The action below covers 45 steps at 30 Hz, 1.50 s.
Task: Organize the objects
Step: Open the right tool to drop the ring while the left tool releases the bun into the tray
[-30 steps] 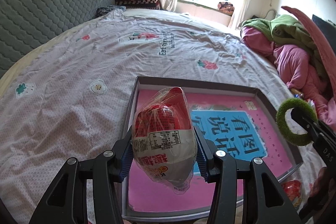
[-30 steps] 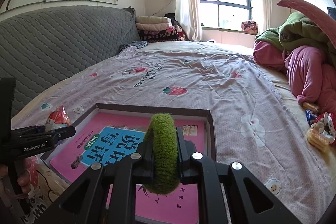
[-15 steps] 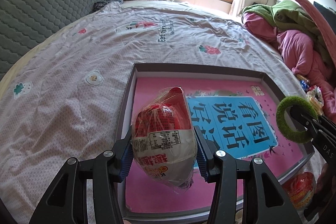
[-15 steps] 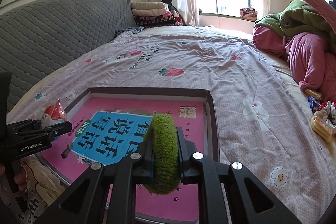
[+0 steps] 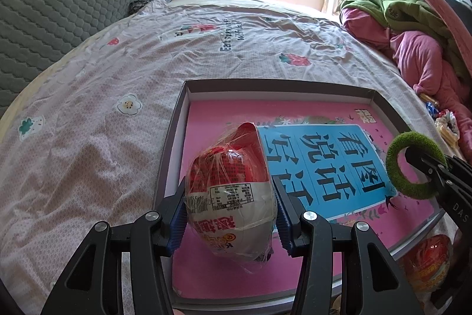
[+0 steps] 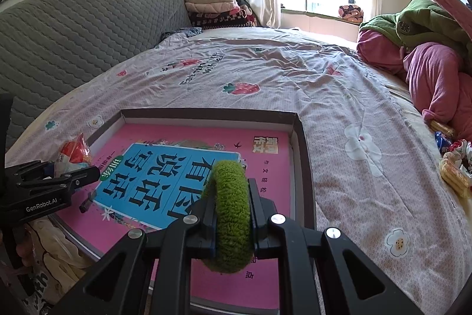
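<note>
Plastic-wrapped red-and-white snack packet [image 5: 231, 197] sits clamped in my left gripper [image 5: 231, 214], long axis pointing toward twelve o'clock, hanging over the seven o'clock corner of the shallow grey cardboard tray [image 5: 177, 120] with its pink book [image 5: 218, 120]. From the right wrist, my right gripper [image 6: 231, 214] pinches the fuzzy green ring [image 6: 233, 211] edge-on, over the tray's [image 6: 303, 155] five o'clock part; I judge both ready to lower.
</note>
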Motion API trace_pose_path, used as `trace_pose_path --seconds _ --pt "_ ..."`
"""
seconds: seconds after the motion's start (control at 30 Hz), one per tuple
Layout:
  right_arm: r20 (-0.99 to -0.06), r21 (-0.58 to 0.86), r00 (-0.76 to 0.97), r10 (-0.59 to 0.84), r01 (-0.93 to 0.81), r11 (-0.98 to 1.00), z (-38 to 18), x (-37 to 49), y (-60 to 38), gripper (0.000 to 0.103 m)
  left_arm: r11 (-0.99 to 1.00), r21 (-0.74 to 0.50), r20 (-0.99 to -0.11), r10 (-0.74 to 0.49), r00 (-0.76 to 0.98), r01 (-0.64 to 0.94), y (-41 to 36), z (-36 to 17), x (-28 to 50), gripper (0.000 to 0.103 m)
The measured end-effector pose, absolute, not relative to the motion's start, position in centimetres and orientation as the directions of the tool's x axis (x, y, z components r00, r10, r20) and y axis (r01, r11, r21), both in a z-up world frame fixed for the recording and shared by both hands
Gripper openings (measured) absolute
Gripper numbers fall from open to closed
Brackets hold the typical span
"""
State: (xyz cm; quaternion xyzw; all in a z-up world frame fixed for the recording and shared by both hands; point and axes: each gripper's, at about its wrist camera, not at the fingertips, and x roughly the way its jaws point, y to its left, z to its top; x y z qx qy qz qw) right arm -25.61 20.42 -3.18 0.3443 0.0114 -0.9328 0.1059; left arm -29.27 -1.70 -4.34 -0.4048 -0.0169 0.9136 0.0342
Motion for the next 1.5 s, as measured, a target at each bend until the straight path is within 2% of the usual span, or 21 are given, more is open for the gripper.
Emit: trace_pose_path --seconds 0.7,0.97,1.23,1.5 --pt "-0.676 0.072 -0.712 -0.189 0.191 -0.979 -3.8 -25.8 20.6 0.019 -0.997 -0.067 -0.758 0.081 -0.647 -0.045 -1.7 -5.0 -29.5 0.053" --pt "-0.686 0.056 -0.708 -0.169 0.181 -0.982 -3.9 -25.8 20.7 0.027 -0.997 -0.056 -0.761 0.076 -0.645 -0.051 -1.5 -5.1 -29.5 0.053" --pt "-0.666 0.009 -0.736 -0.119 0.152 -0.988 -3.2 -25.4 21.0 0.042 -0.997 -0.046 -0.759 0.074 -0.646 -0.061 -1.3 -5.1 -29.4 0.057" --pt "-0.654 0.002 -0.749 -0.106 0.139 -0.99 -2.9 -25.1 21.5 0.043 -0.996 -0.06 -0.748 0.085 -0.659 -0.061 -1.4 -4.7 -29.3 0.062"
